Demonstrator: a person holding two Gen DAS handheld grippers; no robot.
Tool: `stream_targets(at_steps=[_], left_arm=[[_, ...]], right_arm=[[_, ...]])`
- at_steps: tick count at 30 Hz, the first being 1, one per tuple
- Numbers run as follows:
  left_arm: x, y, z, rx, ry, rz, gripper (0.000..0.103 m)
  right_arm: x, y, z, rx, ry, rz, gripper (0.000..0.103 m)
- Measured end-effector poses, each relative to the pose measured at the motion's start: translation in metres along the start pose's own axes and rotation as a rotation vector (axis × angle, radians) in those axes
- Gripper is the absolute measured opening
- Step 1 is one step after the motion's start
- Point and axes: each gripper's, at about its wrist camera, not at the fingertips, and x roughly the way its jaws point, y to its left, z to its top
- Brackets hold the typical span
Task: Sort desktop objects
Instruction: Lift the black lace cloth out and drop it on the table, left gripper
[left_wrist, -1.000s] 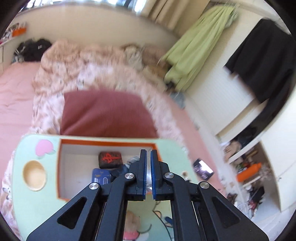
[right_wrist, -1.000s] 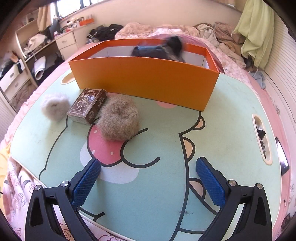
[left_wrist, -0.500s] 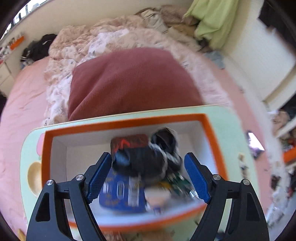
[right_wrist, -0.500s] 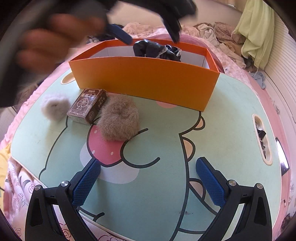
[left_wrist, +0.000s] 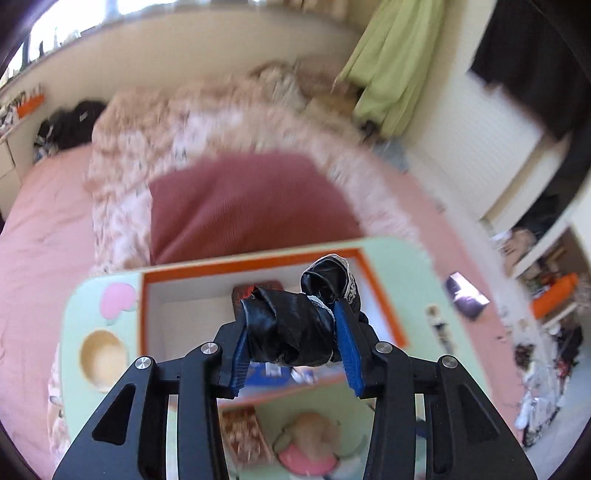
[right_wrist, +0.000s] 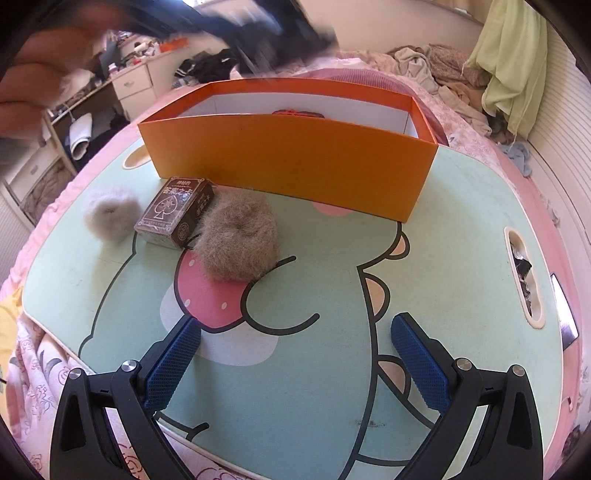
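Note:
My left gripper is shut on a black satin scrunchie with lace trim and holds it above the orange box. The box holds a dark red case and a blue item. My right gripper is open and empty, low over the front of the green cartoon lap table. On the table before the box lie a brown card box, a tan fluffy scrunchie and a grey fluffy scrunchie. The left gripper passes blurred at the top left of the right wrist view.
The table stands on a pink bed with a maroon pillow behind it. A phone lies at the table's right edge. A slot in the table's right side holds small items. Drawers stand at the back left.
My left gripper opened over the box, closed on the black scrunchie and lifted it out of the box. My right gripper has stayed still and open.

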Motion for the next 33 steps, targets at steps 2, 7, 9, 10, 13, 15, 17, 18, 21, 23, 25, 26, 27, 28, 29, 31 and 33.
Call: stream_targets(at_steps=[2,7,9,10,13,15,17,18,21,23,25,26,27,28,29,31,33], left_arm=[[-0.034,0.004,-0.016,-0.014,-0.050,-0.046,0.045],[-0.047,0.017,-0.068,-0.050,-0.039,-0.067,0.046],[-0.031,0.022,-0.090,-0.070,0.016,-0.051,0.046],[-0.023,0.020,-0.101,-0.076,0.041,-0.047,0.046],[0.001,0.019,-0.122,-0.083,0.079,-0.060,0.046],[0.013,0.017,-0.131,-0.092,0.086,-0.045,0.048],[0.020,0.018,-0.137,-0.099,0.082,-0.021,0.052],[0.017,0.019,-0.138,-0.107,0.069,-0.017,0.052],[0.000,0.018,-0.149,-0.110,0.007,-0.005,0.056],[-0.017,0.014,-0.159,-0.074,-0.074,0.039,0.068],[-0.028,0.012,-0.170,-0.043,-0.137,0.117,0.079],[-0.031,0.010,-0.178,-0.025,-0.151,0.157,0.080],[-0.031,0.011,-0.183,-0.015,-0.148,0.174,0.080],[-0.030,0.010,-0.190,-0.003,-0.127,0.179,0.080],[-0.027,0.009,-0.194,0.011,-0.102,0.173,0.080],[-0.018,0.007,-0.205,0.043,-0.055,0.171,0.080],[-0.004,0.005,-0.211,0.042,-0.012,0.186,0.080]], right_arm=[[0.000,0.000,0.000,0.000,-0.001,0.001,0.103],[0.000,0.000,0.000,-0.002,0.000,0.001,0.103],[0.000,0.000,0.001,-0.003,0.000,0.001,0.103],[0.000,0.000,0.001,-0.003,-0.001,0.001,0.103],[0.000,-0.001,0.001,0.001,-0.003,0.007,0.103],[-0.001,-0.003,0.001,0.010,-0.009,0.020,0.103],[-0.003,-0.005,0.000,0.027,-0.018,0.041,0.103],[-0.003,-0.005,-0.001,0.030,-0.020,0.045,0.103],[-0.004,-0.005,0.000,0.030,-0.021,0.045,0.103],[-0.004,-0.004,0.001,0.028,-0.020,0.043,0.103],[-0.005,-0.005,0.000,0.033,-0.023,0.050,0.103],[-0.004,-0.008,0.002,0.036,-0.024,0.053,0.103],[-0.004,-0.008,0.002,0.040,-0.025,0.056,0.103],[-0.004,-0.009,0.002,0.043,-0.026,0.054,0.103],[-0.004,-0.010,0.002,0.049,-0.027,0.056,0.103],[-0.005,-0.011,0.002,0.057,-0.032,0.066,0.103],[-0.006,-0.012,0.001,0.062,-0.035,0.074,0.103]])
